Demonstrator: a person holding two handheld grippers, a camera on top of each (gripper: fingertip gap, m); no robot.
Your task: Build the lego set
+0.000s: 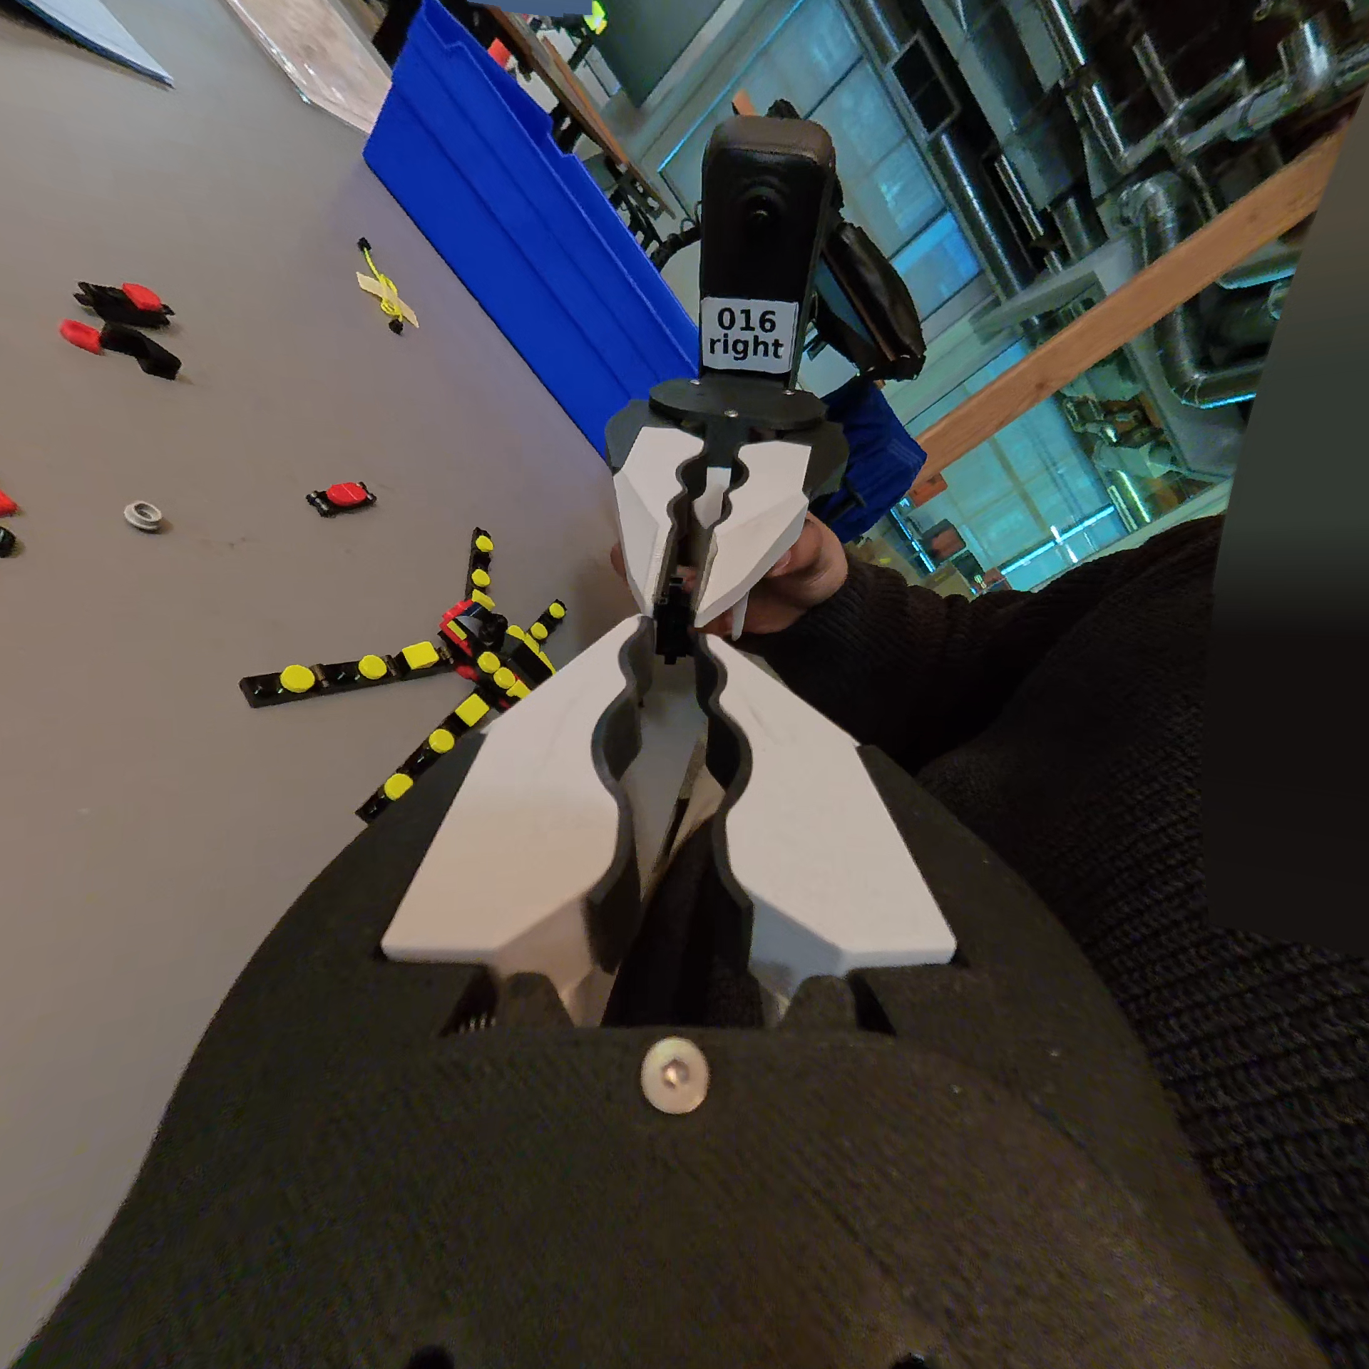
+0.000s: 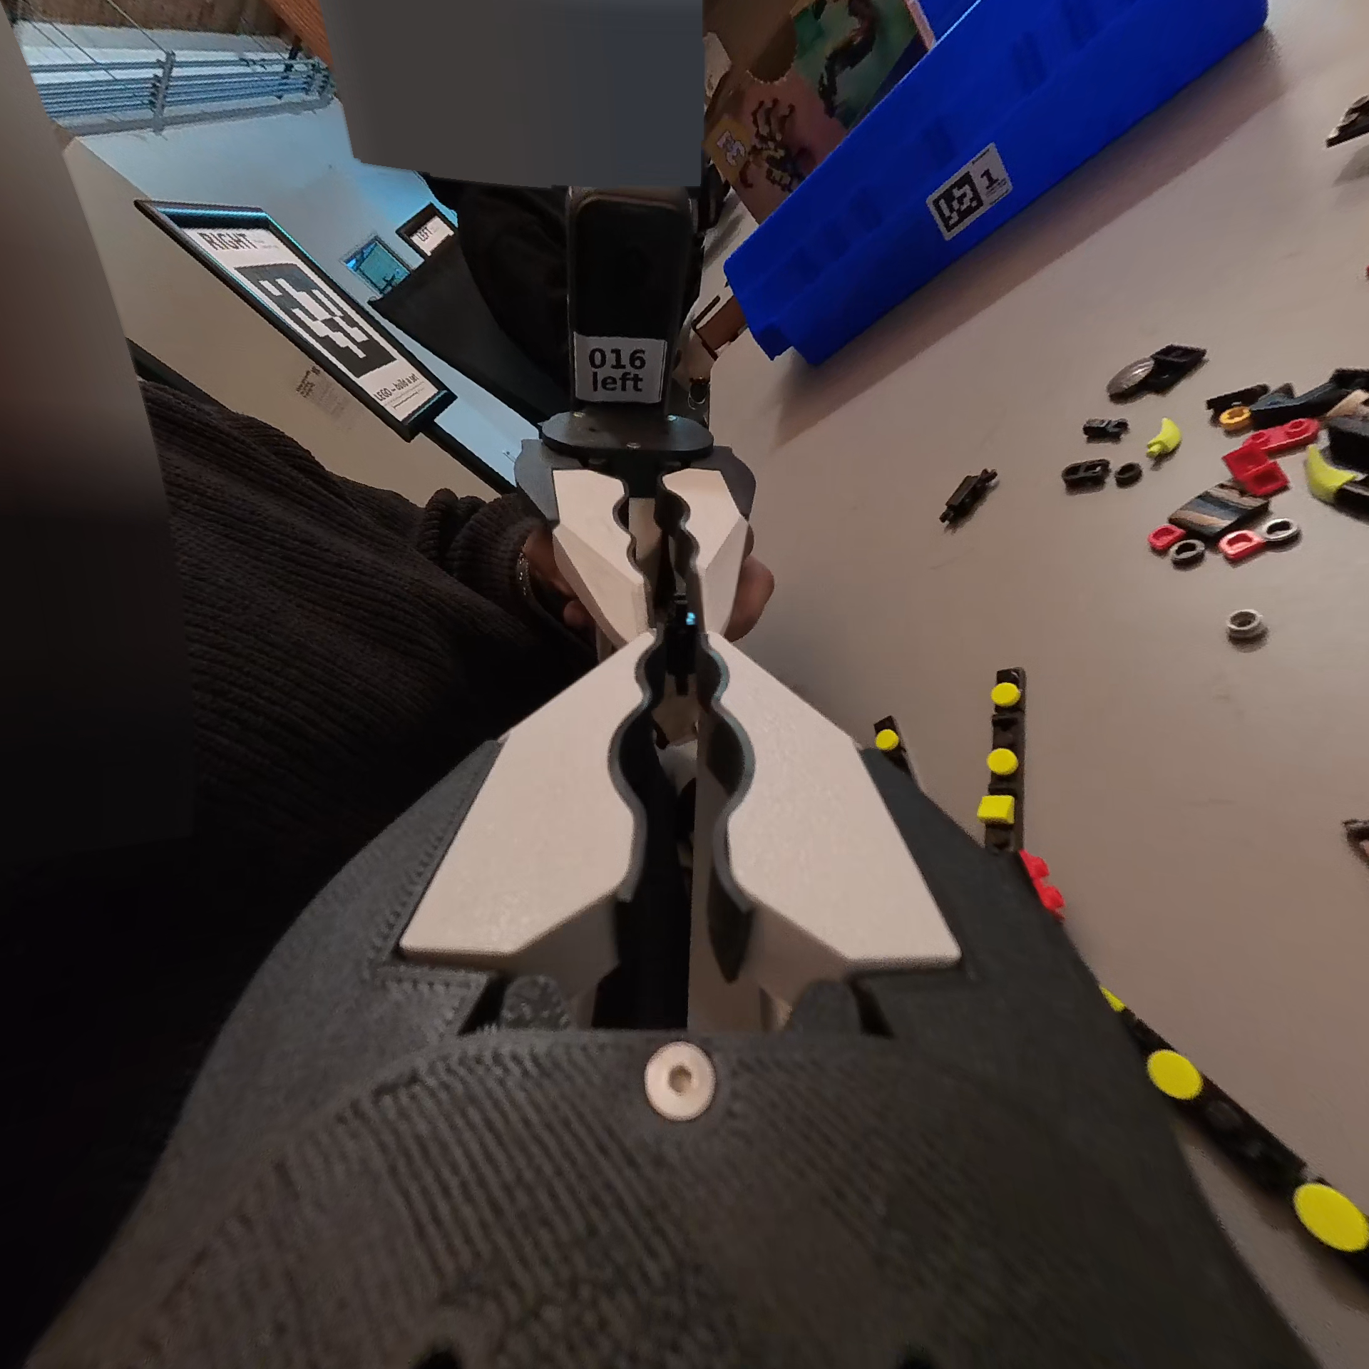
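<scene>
My two grippers meet tip to tip above the grey table. In the left wrist view, my left gripper (image 1: 670, 643) is shut on a small black lego piece (image 1: 673, 626). The right gripper (image 1: 678, 593) faces it and pinches the same black piece from the far side. In the right wrist view, my right gripper (image 2: 681, 655) is shut on the black piece (image 2: 680, 650), and the left gripper (image 2: 676, 613) closes on its other end. A partly built model (image 1: 474, 667) with black legs and yellow studs lies on the table; its legs also show in the right wrist view (image 2: 1004, 755).
A blue bin (image 1: 518, 222) (image 2: 963, 185) stands at the back of the table (image 1: 222, 852). Loose red, black and yellow pieces (image 2: 1244, 474) (image 1: 126, 318) lie scattered. A grey round piece (image 1: 144, 515) (image 2: 1244, 624) lies alone. A person's dark sleeves (image 2: 333, 593) are behind the grippers. My left and right fingertips are right by each other.
</scene>
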